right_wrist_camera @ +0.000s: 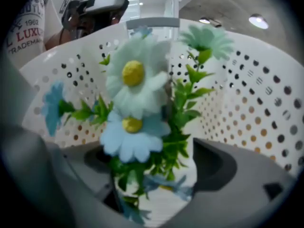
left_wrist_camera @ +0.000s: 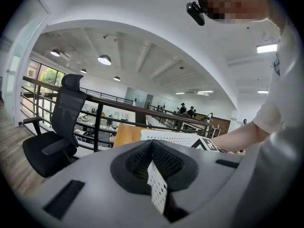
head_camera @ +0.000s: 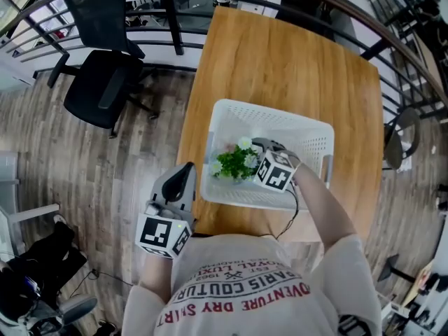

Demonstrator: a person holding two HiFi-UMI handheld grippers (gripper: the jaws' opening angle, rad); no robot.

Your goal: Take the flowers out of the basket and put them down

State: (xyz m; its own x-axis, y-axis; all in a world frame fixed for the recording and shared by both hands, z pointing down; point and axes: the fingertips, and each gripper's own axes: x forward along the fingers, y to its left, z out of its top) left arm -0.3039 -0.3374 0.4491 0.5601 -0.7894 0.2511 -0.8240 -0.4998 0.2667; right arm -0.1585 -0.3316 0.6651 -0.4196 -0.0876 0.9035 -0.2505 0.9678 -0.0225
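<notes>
Rt gripper [right_wrist_camera: 154, 172] was inside the basket [head_camera: 308, 128], jaws wide apart, w/ the flowers [right_wrist_camera: 137, 108] upright between them and neither pad seen pressing on the bunch. Flowers sat in the basket's near-left part, basket itself on the table [head_camera: 280, 61]. Lt gripper [head_camera: 185, 172] was outside the basket, off its near-left corner past the table edge, jaws together, nothing seen held.

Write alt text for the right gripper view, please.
Pale blue and white artificial daisies with green leaves stand between the two sides of the wide-open right claw, not gripped. A white perforated basket curves around behind them.
</notes>
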